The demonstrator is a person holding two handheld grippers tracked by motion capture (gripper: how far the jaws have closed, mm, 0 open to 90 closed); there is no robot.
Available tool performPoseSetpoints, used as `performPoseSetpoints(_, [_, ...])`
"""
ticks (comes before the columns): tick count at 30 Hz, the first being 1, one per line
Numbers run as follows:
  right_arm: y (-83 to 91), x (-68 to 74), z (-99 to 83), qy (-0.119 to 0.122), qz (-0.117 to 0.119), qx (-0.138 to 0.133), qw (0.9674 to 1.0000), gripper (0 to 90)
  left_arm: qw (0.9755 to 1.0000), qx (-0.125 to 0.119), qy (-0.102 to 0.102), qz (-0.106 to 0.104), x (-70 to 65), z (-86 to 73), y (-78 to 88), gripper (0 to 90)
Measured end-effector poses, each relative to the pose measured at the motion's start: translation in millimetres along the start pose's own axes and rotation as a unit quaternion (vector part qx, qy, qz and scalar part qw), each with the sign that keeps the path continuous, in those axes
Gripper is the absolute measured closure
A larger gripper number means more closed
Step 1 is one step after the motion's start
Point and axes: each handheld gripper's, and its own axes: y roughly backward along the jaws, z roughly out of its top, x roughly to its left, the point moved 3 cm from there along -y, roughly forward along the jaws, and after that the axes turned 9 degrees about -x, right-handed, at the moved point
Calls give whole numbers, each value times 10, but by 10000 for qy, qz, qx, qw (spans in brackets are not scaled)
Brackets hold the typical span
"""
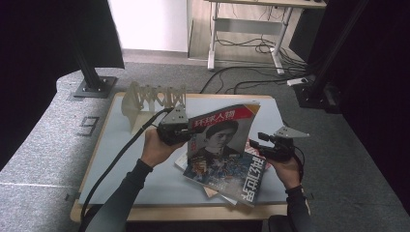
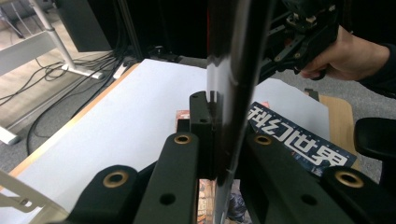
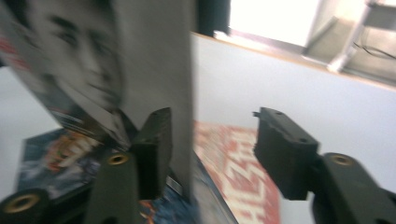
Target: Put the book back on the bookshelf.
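Note:
A magazine (image 1: 220, 133) with a red title band and a portrait cover stands upright over the table. My left gripper (image 1: 187, 133) is shut on its left edge; in the left gripper view the jaws (image 2: 219, 121) pinch the thin edge of the magazine (image 2: 236, 70). At the magazine's right edge my right gripper (image 1: 254, 145) stands open. In the right gripper view the magazine (image 3: 154, 56) lies beside the left jaw of that gripper (image 3: 215, 135), and the right jaw stands well clear of it.
A blue magazine (image 1: 241, 181) and a red one (image 3: 238, 168) lie stacked on the pale table (image 1: 125, 159) under the held one. A white slotted rack (image 1: 152, 99) stands at the table's back left. Desk legs and cables lie on the floor beyond.

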Motion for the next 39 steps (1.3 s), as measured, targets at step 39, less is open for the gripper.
performPoseSetpoints(39, [285,-418,-993,-485,-1849,1081,9756,179,9955,53,629,700,366,-15,549,868])
